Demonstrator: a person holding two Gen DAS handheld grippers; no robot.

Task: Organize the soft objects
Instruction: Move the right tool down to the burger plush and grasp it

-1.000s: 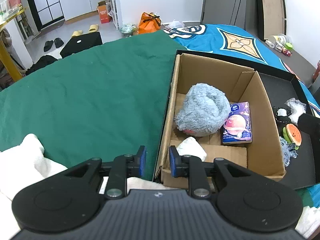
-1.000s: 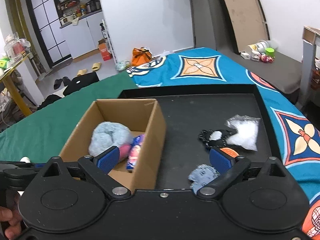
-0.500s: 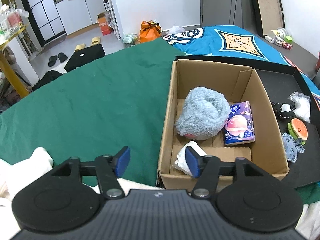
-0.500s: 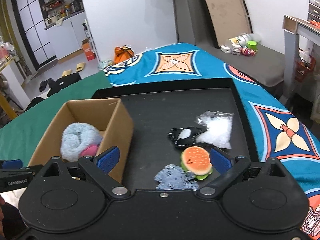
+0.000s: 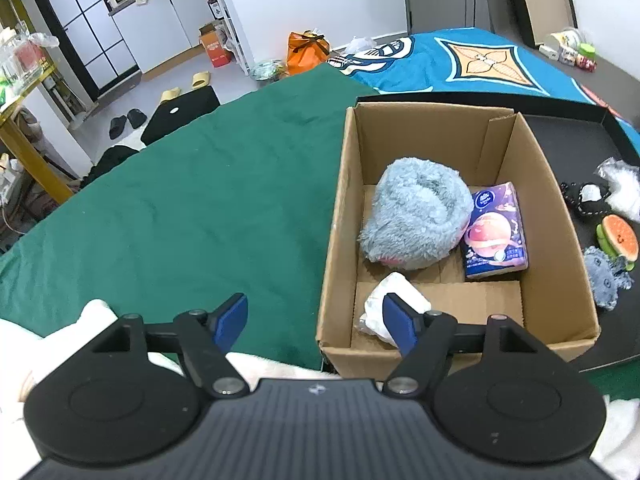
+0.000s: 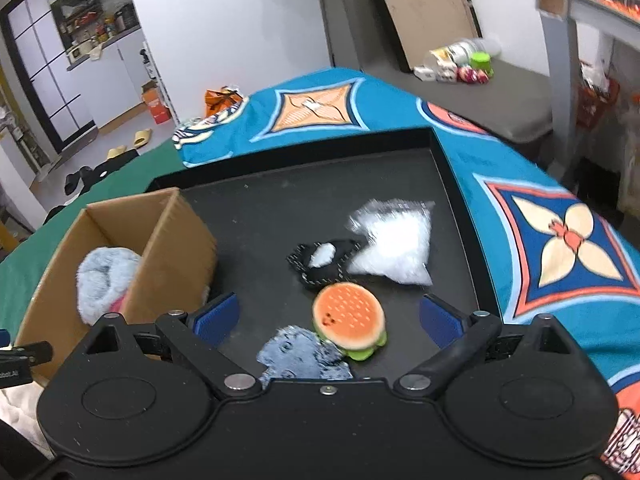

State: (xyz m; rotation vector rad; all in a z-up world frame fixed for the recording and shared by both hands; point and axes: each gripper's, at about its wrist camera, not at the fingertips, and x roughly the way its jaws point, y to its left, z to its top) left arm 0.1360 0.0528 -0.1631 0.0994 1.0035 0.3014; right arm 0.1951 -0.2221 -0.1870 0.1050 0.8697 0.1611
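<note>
A cardboard box (image 5: 340,216) stands at the left end of a black tray (image 6: 360,184). In it lie a fluffy grey-blue plush (image 5: 416,216), a purple tissue pack (image 5: 496,232) and a white crumpled packet (image 5: 392,304). My left gripper (image 5: 314,322) is open and empty over the box's near left corner. On the tray lie a burger plush (image 6: 348,316), a blue-grey plush (image 6: 304,354), a black-and-white plush (image 6: 324,258) and a white fluffy bag (image 6: 392,244). My right gripper (image 6: 328,318) is open and empty above the burger plush.
A green cloth (image 5: 180,200) covers the surface left of the box, a blue patterned cloth (image 6: 560,236) lies to the right. White fabric (image 5: 96,316) lies at the near edge. The box wall (image 6: 180,252) stands just left of my right gripper.
My left gripper opened from nearly shut and drew back and up from the box. My right gripper moved right from the box, so that it stands over the loose plush toys on the tray.
</note>
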